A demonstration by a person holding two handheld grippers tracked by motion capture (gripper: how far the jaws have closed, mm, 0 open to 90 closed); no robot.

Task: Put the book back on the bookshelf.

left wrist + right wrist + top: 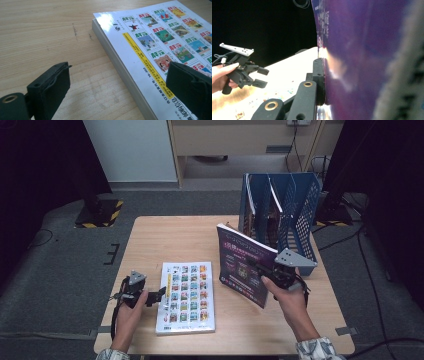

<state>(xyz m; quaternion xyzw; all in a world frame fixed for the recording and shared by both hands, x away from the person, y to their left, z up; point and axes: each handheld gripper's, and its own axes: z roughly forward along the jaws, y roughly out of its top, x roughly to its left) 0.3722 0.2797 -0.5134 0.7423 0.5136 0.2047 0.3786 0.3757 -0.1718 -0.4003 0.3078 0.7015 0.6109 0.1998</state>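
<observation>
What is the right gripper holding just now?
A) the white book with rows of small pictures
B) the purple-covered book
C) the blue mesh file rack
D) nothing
B: the right gripper is clamped on the purple-covered book, held upright off the wooden table beside the blue mesh file rack.

Overhead view, two close claw views

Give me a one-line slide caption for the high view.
Right hand-held gripper holds a purple book upright before the blue file rack.
</observation>
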